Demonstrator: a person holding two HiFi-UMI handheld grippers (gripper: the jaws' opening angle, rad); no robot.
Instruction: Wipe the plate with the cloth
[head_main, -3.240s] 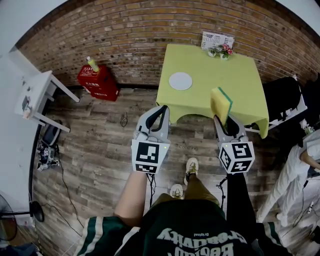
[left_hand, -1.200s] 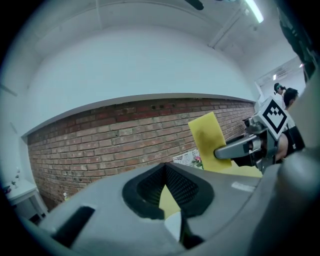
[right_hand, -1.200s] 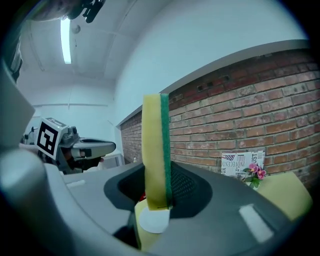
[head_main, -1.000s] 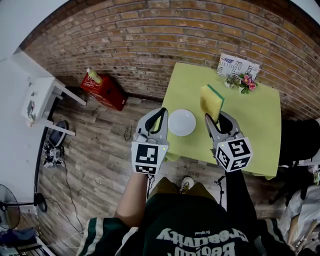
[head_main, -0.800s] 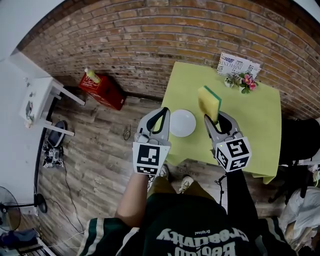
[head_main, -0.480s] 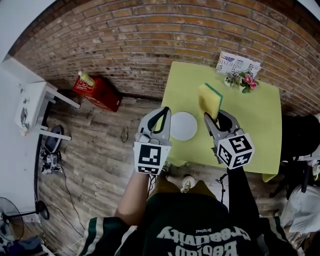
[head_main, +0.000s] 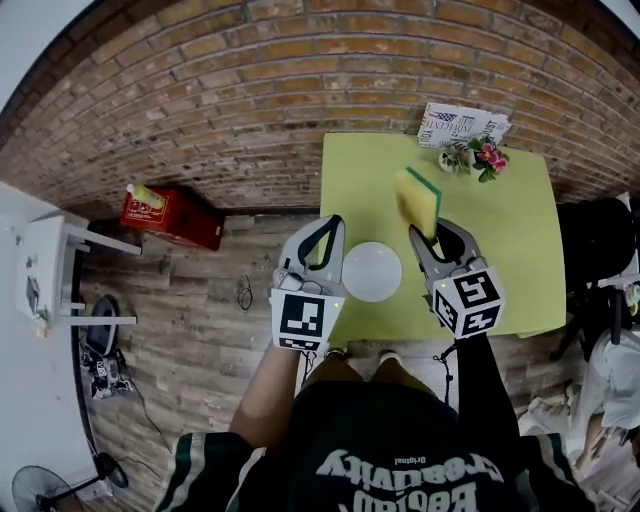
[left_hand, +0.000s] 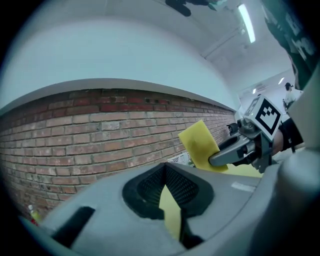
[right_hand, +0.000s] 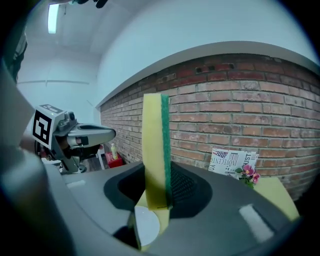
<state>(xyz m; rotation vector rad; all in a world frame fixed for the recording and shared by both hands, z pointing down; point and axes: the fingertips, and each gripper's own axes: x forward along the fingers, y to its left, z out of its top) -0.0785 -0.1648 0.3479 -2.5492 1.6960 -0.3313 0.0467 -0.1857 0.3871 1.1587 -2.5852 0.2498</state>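
Now you're on the approach, not yet wiping. Your right gripper (head_main: 432, 238) has its fingers clenched on a yellow sponge (head_main: 417, 200) with a green scouring face. It stands in for the cloth, held upright on edge, clear of the worktop (head_main: 500, 220).

The white plate (head_main: 372, 271) lies flat near the front edge of that yellow-green worktop, between your two grippers in the head view, and nothing touches it.

Your left gripper (head_main: 328, 226) hovers just beside the plate's left rim, fingers drawn together on nothing. Its own view shows only a sliver of worktop through the slot behind the tips.

Looking along the right fingers, the plate sits low, under the sponge's bottom edge, and the two are apart.

Next move, as I read it: bring the right gripper down and a touch left, tilting the sponge off its edge so a broad face meets the plate. The plate looks light and lies close to the worktop's edge, so the left gripper may need to steady the rim.
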